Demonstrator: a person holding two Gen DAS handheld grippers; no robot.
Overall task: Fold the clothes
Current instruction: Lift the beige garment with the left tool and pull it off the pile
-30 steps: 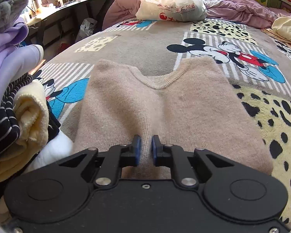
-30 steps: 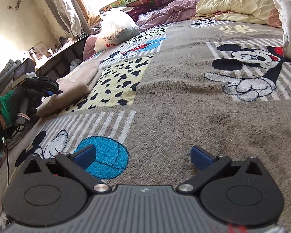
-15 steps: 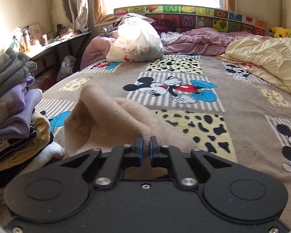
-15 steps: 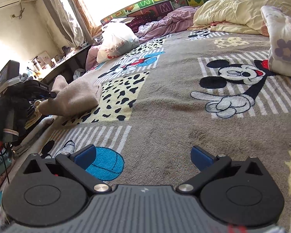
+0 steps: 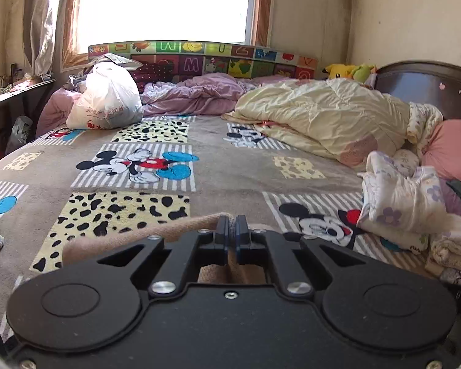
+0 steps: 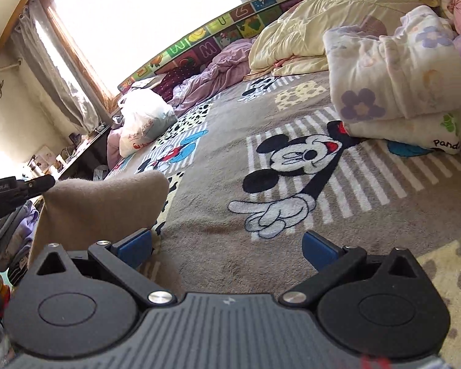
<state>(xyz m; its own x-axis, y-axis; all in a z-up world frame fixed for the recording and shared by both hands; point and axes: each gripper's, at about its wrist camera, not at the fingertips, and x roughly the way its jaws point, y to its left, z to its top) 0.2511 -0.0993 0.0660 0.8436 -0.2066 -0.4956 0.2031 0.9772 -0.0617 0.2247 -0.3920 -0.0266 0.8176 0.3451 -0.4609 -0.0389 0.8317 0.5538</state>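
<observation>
The beige sweater [image 6: 107, 203] hung clenched in the left tool [image 5: 230, 230], just left of the spread-open right tool [image 6: 227, 247].

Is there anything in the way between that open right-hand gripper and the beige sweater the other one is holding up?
Nothing visible. The right gripper is open, and the beige sweater hangs just beside its left finger, pinched by the left gripper; only bare blanket lies between.

Open blanket [image 5: 236, 166] mid-bed, quilt [image 5: 322, 113] blocking right, bag [image 5: 107, 101] far left (lumpy)
</observation>
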